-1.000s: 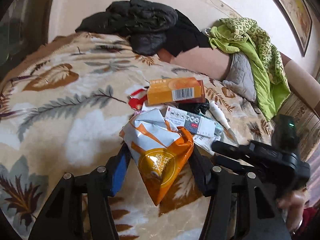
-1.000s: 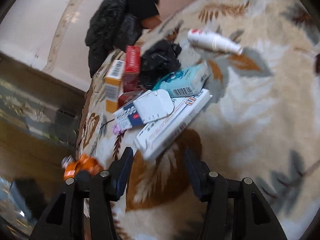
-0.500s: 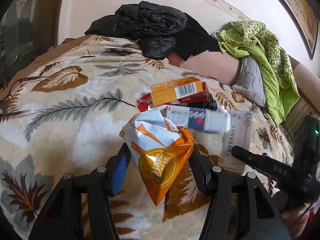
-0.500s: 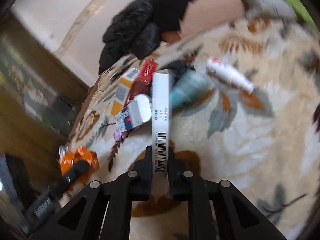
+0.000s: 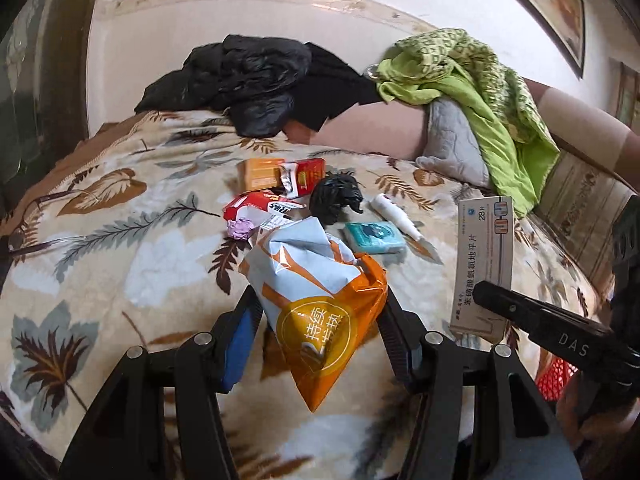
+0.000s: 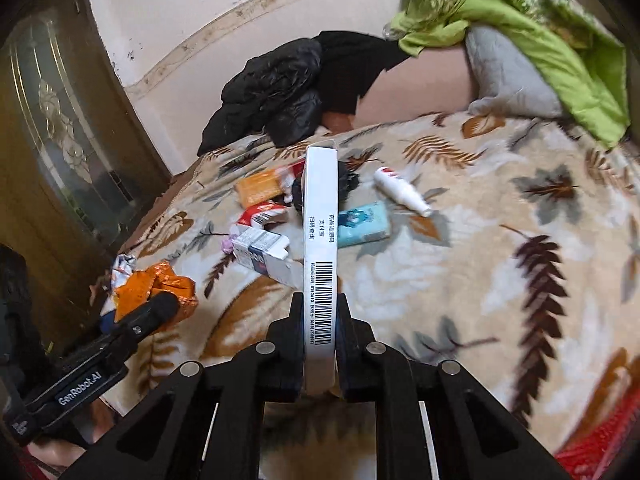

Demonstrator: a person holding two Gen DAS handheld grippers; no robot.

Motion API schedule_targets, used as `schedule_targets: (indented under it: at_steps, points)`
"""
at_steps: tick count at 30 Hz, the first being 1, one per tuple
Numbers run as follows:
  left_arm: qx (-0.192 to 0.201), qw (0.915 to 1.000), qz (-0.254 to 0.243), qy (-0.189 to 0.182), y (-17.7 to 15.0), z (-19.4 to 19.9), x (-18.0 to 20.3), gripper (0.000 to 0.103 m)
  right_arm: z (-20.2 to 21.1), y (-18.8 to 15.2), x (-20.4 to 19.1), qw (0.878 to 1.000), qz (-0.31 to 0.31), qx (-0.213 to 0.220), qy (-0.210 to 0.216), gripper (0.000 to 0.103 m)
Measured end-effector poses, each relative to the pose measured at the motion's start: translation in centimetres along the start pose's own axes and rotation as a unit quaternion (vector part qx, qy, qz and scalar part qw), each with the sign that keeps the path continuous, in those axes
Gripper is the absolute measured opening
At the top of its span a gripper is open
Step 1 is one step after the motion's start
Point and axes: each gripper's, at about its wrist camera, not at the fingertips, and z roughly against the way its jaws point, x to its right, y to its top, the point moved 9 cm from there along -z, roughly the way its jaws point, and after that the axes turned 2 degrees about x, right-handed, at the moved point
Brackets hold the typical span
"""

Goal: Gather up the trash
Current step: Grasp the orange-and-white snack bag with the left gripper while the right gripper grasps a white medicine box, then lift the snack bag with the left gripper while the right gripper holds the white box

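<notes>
The flat medicine box stands on edge, clamped between the jaws of the right gripper, lifted clear of the blanket, apparently for disposal. The left gripper grips an orange snack bag, likewise raised. Ahead of both tools, remaining litter lies clustered: tissue pack, white tube, crumpled black bag.

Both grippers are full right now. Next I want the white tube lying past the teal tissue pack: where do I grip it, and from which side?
Grip the white tube across its thick body, near the red-marked end, coming from above. It lies flat on the blanket and tapers toward its tip, where pads would probably slip. The teal tissue pack lies close beside it, so set the jaws across the tube's width.
</notes>
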Motion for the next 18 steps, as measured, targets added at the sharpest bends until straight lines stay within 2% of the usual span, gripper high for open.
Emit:
schedule_targets:
  at_steps: [9,18]
  points:
    - [0.009,0.9998,0.002,0.015,-0.7,0.5,0.1,0.057,2.7,-0.9,-0.7,0.999,0.022,0.027,-0.009,0.014]
    - [0.021,0.9970,-0.031,0.067,-0.8,0.4,0.6,0.057,2.8,-0.9,-0.5,0.999,0.022,0.031,-0.008,0.014]
